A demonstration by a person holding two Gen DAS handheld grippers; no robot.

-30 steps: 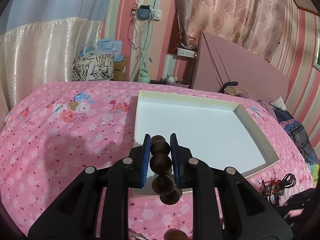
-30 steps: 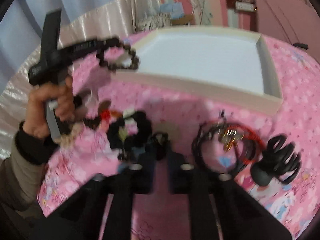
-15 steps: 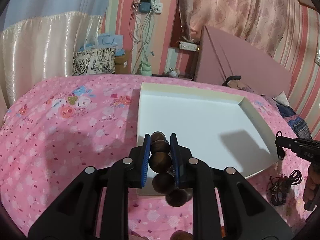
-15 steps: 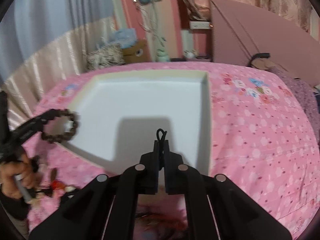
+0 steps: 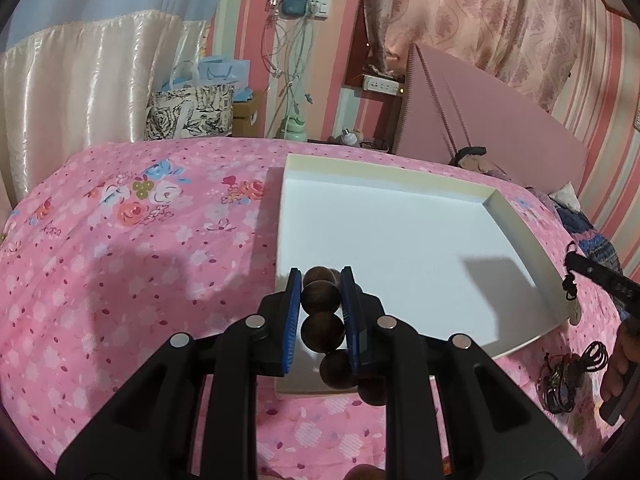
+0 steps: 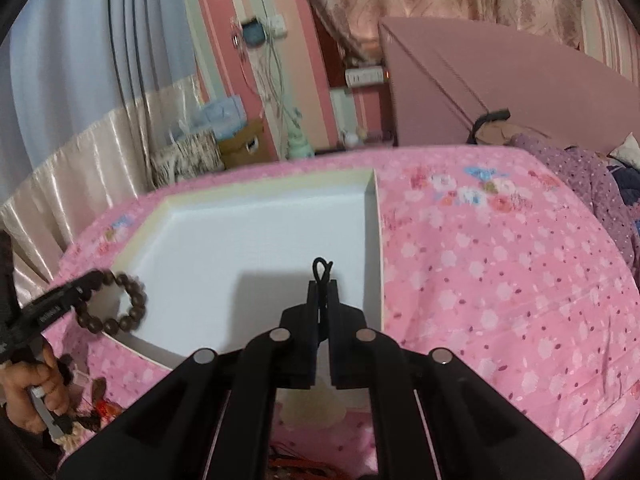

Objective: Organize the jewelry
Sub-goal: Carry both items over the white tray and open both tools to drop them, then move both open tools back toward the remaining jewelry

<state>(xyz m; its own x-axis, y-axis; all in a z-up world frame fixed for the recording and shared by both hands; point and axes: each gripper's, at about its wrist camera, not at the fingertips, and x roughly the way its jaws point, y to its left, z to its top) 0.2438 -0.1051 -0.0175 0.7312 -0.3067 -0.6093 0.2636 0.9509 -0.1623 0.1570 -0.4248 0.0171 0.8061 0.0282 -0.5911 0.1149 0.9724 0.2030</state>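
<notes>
Over a pink floral bedspread (image 5: 120, 280), the left gripper (image 5: 320, 300) pinches a wooden bead bracelet (image 5: 322, 312) at the white tray's (image 5: 520, 240) near edge; the right gripper (image 6: 323, 300), fully closed, grips 1 black cord (image 6: 322, 270). Best lowered inside before releasing.

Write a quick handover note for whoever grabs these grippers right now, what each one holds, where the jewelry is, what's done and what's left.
Left gripper: shut on the brown bead bracelet, held over the near edge of the white tray.
Right gripper: shut on a thin black cord, over the tray's other side.
Done: both pieces picked up; nothing lies in the tray yet.
Left: set both down in the tray, then fetch the tangle of cords on the pink bedspread beside it.
</notes>
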